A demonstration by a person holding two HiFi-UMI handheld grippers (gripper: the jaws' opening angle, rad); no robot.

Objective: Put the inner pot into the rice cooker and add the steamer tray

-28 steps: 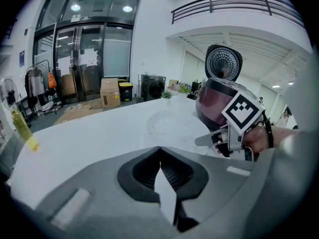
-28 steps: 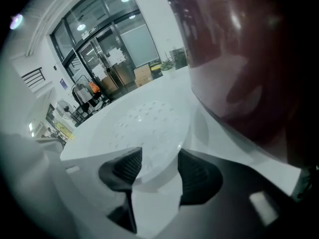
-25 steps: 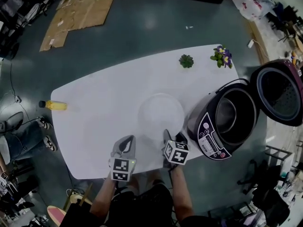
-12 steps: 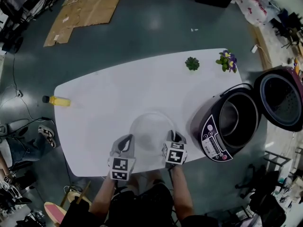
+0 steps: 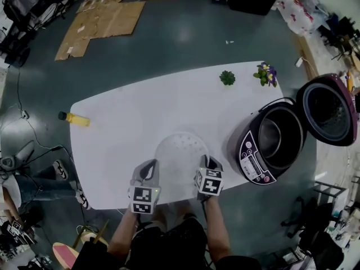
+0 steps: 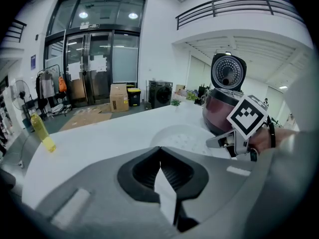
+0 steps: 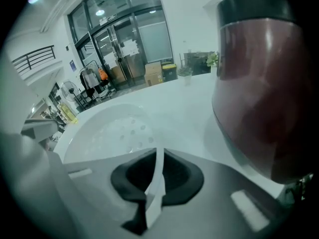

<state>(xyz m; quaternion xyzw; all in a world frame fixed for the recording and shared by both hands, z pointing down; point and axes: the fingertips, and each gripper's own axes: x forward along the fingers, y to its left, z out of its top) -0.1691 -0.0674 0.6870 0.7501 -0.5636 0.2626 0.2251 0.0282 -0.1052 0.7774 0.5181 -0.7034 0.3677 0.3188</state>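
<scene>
The white perforated steamer tray (image 5: 181, 153) hangs just above the white table (image 5: 129, 122), near its front edge. My left gripper (image 5: 148, 168) is shut on the tray's near-left rim, and the thin white rim (image 6: 162, 183) shows between its pads. My right gripper (image 5: 206, 163) is shut on the near-right rim (image 7: 155, 183). To the right stands the maroon rice cooker (image 5: 264, 148), lid (image 5: 329, 108) open, with the metal inner pot (image 5: 270, 136) seated inside. It appears beside the tray (image 7: 112, 128) as a dark red wall (image 7: 264, 98).
A yellow bottle (image 5: 75, 118) lies at the table's left edge. Two small potted plants (image 5: 227, 77) (image 5: 265, 71) stand at the far edge. Flattened cardboard (image 5: 101, 21) lies on the floor beyond. The cooker's open lid overhangs the table's right end.
The right jaws closed on the tray's rim. The tray came toward the front edge and lifted slightly, with both grippers rising a little.
</scene>
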